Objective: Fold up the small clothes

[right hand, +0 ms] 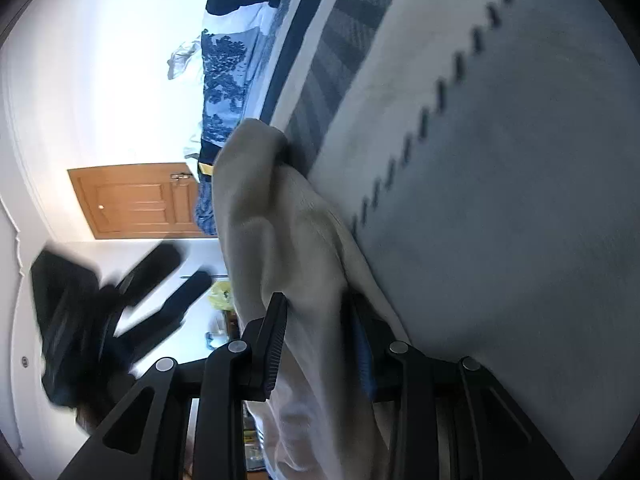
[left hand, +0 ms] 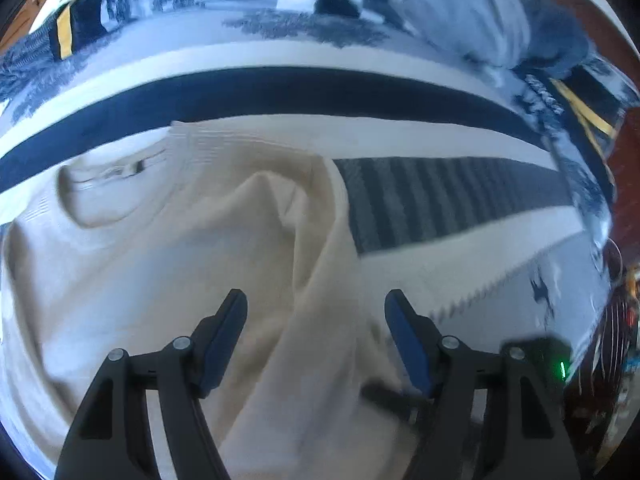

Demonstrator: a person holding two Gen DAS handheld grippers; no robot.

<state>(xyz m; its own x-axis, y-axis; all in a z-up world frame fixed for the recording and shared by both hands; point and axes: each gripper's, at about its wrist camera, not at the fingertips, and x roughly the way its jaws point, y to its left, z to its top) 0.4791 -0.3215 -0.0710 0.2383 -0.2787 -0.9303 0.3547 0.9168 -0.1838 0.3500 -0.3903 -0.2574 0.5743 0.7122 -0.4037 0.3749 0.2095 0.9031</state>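
A cream knitted sweater (left hand: 168, 264) lies rumpled on the bed, its neck opening at the upper left and a raised fold running down the middle. My left gripper (left hand: 316, 308) is open just above that fold, one finger on each side, holding nothing. In the right wrist view my right gripper (right hand: 318, 312) is shut on an edge of the same cream sweater (right hand: 280, 216), which hangs lifted off the bed. The left gripper (right hand: 120, 296) shows there as a blurred dark shape at the left.
The bed cover (left hand: 460, 196) is white with dark blue and grey stripes (right hand: 500, 200). A blue-and-white patterned pillow or duvet (left hand: 280, 28) lies at the far side. A wooden door (right hand: 136, 200) and white wall show in the right wrist view.
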